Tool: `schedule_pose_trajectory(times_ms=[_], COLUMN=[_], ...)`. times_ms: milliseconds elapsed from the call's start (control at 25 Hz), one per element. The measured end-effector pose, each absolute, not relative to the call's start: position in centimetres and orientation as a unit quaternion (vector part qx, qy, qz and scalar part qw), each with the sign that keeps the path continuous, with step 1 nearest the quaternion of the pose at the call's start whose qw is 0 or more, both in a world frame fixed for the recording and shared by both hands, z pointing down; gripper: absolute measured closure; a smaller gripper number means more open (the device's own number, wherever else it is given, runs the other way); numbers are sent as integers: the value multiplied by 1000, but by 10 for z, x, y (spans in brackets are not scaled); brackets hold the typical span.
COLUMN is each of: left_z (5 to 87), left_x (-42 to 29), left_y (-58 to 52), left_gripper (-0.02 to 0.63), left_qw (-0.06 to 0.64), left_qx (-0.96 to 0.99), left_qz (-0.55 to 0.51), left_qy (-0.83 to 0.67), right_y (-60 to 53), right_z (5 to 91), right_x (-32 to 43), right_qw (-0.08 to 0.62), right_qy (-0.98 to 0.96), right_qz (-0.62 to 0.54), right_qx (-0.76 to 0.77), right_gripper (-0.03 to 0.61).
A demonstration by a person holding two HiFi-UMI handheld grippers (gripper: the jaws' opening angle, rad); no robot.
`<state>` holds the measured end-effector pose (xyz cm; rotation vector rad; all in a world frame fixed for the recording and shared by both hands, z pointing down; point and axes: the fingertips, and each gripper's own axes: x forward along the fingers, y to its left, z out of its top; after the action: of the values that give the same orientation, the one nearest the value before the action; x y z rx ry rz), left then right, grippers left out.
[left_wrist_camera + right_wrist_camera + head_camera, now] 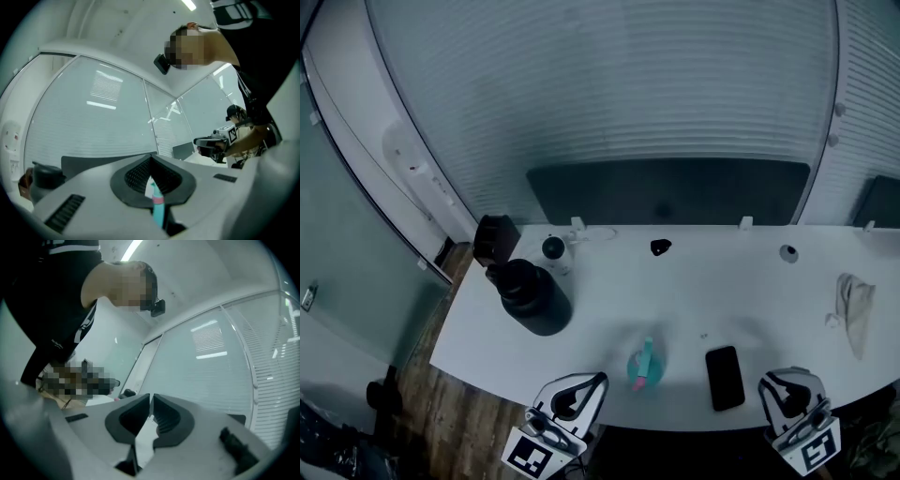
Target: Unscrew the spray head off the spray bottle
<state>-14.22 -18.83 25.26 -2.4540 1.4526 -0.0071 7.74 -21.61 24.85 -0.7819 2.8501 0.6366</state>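
The left gripper (pixel 151 159) is clenched, its tips pressed together with no gap at the front; in the slit behind the tips shows a slim teal strip of the spray bottle (pixel 158 208), crossed by a pink band, with white beside it; whether the pads nip it or it is only seen through the slit cannot be told there; in the head view the spray bottle (pixel 641 367) is at the near edge of the white table (pixel 609 281), just to the right of this gripper's tips and seemingly apart from them. The right gripper (pixel 151 398) is released, its jaws nearly together with a narrow gap that widens toward the camera; nothing sits between them, only white surface seen through; it hangs at the near right edge, well apart from the bottle. Between the bottle and the right gripper lies a black phone (pixel 725 377), flat on the table; at the left stands a dark flask (pixel 534 298); a crumpled white cloth (pixel 855 307) lies at the right end; a dark panel (pixel 666 192) stands along the far edge.
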Motion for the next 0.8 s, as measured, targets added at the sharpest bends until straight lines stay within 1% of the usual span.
schedule_pose_trajectory(times_ms=[120, 200, 320, 440, 520, 640, 800], left_z=[212, 185, 166, 159, 151, 155, 153], left_x=[-132, -114, -86, -60, -45, -35, -32], left_y=[-188, -177, -157, -137, -127, -123, -145], left_gripper=[609, 609, 609, 609, 609, 609, 609], left_qw=[142, 134, 95, 43, 26, 17, 30], left_qx=[-853, -863, -880, -888, -892, -886, -865], left_qz=[-2, 8, 7, -28, -34, -27, -25], left_qy=[503, 487, 466, 457, 450, 462, 500], right_y=[-207, -199, -193, -184, -179, -173, -185], right_z=[210, 189, 175, 181, 190, 206, 214], right_x=[79, 88, 107, 118, 125, 137, 152], right_qw=[70, 68, 43, -15, -46, -48, -37], right_qy=[953, 962, 966, 966, 962, 954, 937], right_qz=[189, 148, 90, 44, 13, -20, -42], right_qx=[-226, -221, -237, -255, -268, -296, -345], right_gripper=[551, 549, 549, 551, 549, 555, 568])
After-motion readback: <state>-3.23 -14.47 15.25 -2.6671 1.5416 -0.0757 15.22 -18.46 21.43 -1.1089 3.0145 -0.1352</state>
